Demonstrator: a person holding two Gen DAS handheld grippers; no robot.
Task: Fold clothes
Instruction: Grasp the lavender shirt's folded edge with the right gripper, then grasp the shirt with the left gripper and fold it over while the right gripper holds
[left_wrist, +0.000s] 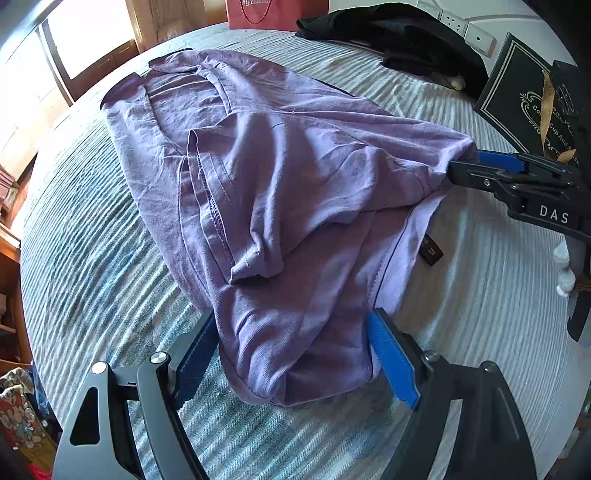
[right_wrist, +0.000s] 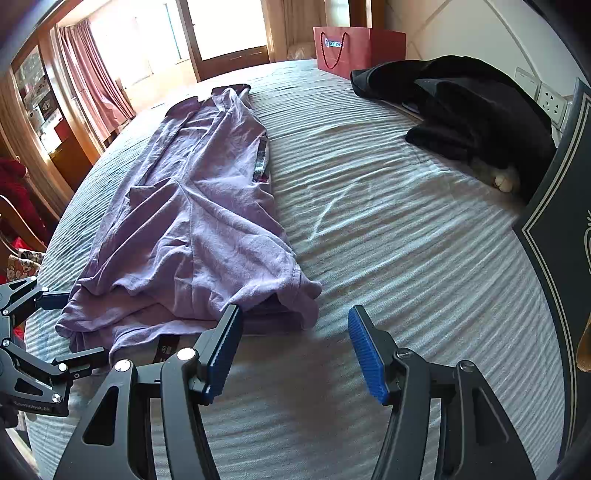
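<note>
The left tool stands wide open around the purple shirt on the bed; the right tool, also open, holds nothing.

Two grippers are in view, the left gripper and the right gripper, each with two blue-padded fingers, four pads in all. One purple garment lies on the one bedspread, and it carries one dark label near its edge. One heap of black clothing sits at the far side; how many pieces it holds cannot be told. One red paper bag stands beyond it. One dark gift box with gold lettering leans at the right. One row of white wall sockets shows three plates.
</note>
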